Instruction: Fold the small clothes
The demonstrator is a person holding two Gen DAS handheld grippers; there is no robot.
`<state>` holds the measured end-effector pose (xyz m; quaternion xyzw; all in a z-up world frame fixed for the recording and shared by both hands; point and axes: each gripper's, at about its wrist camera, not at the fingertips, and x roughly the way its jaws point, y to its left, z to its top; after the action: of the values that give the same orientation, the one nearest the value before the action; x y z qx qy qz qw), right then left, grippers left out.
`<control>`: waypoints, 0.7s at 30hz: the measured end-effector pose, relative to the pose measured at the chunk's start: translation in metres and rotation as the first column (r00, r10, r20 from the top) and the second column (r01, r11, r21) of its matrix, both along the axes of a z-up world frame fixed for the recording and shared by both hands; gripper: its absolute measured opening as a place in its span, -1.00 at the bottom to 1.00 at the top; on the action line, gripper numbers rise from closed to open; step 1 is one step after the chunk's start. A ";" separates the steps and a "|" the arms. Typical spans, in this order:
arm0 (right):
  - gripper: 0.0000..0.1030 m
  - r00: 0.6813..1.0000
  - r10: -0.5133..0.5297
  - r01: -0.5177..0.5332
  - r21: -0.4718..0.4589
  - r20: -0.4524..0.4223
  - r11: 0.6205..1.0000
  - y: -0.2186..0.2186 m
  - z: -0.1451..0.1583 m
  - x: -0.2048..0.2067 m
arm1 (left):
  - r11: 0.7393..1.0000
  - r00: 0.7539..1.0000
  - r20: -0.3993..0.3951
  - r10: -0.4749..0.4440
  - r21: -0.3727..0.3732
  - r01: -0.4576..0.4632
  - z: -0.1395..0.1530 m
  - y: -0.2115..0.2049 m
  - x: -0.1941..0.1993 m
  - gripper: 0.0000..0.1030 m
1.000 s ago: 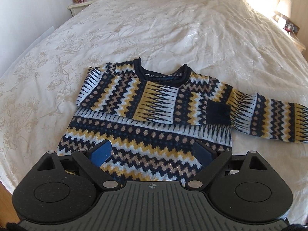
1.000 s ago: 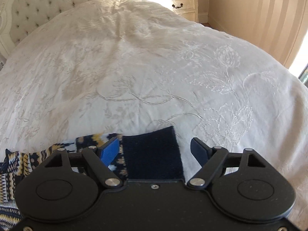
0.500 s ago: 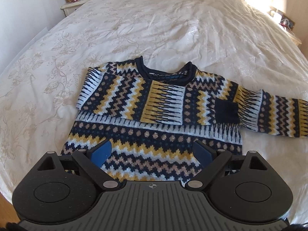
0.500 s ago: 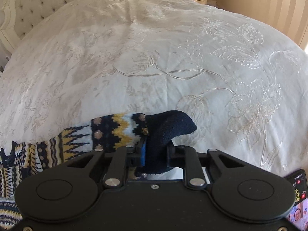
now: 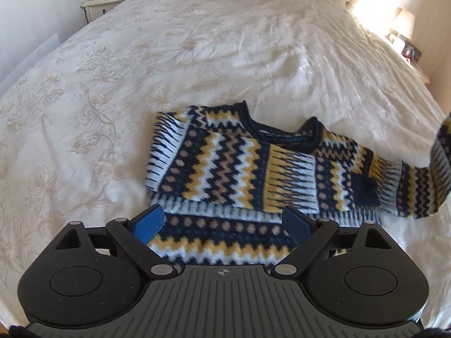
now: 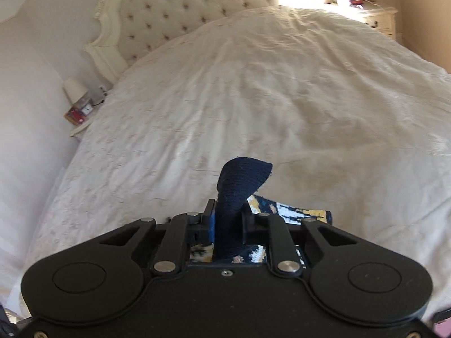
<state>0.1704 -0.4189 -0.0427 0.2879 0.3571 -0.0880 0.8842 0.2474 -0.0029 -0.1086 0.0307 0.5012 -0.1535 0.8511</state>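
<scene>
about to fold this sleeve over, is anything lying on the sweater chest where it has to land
Nothing visible does. The right gripper holds the navy cuff, and the sweater front carries only the other sleeve, already folded flat across it.

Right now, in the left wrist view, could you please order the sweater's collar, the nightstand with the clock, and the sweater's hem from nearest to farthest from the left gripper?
1. Sweater's hem, lying between the left gripper's open fingers.
2. Sweater's collar, mid-bed, just beyond.
3. Nightstand, far upper left beside the bed.

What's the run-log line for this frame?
left gripper: open over sweater | right gripper: shut on cuff, sleeve lifted | bed
</scene>
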 end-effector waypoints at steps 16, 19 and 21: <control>-0.50 0.945 0.324 -0.318 0.131 -0.033 0.939 0.203 -0.087 0.122 | 0.994 0.997 -0.043 0.061 -0.084 -0.064 -0.023 0.084 0.070 0.77; -0.41 0.922 0.381 -0.372 0.108 -0.075 0.922 0.235 -0.108 0.132 | 0.992 0.996 -0.063 0.056 -0.109 -0.063 -0.031 0.089 0.077 0.76; -0.37 0.906 0.416 -0.408 0.098 -0.078 0.908 0.248 -0.116 0.133 | 0.989 0.996 -0.069 0.055 -0.131 -0.064 -0.036 0.090 0.082 0.76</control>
<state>0.3031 -0.1708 -0.1589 0.2365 0.4556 0.1011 0.8522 0.3291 0.0875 -0.1444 -0.0459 0.5181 -0.1621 0.8386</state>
